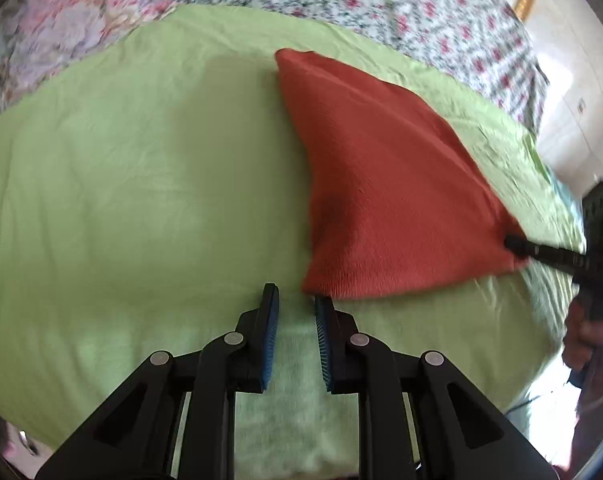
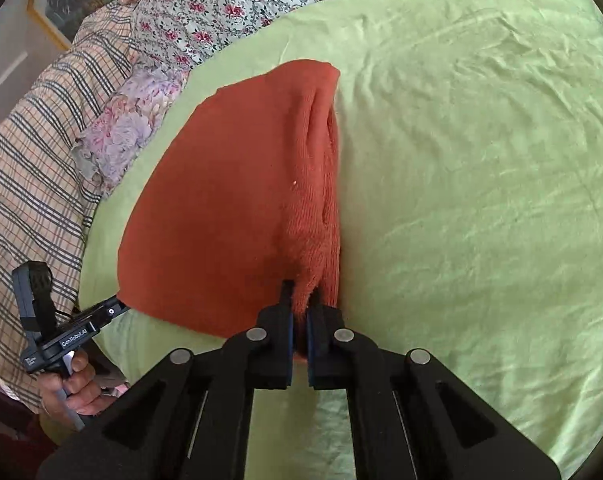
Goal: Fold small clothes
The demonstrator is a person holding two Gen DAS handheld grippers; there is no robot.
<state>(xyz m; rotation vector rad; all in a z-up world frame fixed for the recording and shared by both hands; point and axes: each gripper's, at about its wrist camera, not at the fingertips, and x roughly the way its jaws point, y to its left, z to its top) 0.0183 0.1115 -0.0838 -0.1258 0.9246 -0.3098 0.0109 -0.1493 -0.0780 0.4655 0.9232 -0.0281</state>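
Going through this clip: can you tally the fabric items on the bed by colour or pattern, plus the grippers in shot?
Red-orange garment: 1
Light green sheet: 1
Rose-print floral fabric: 1
Pastel floral fabric: 1
Plaid fabric: 1
Grippers: 2, the left gripper and the right gripper
Total: 7
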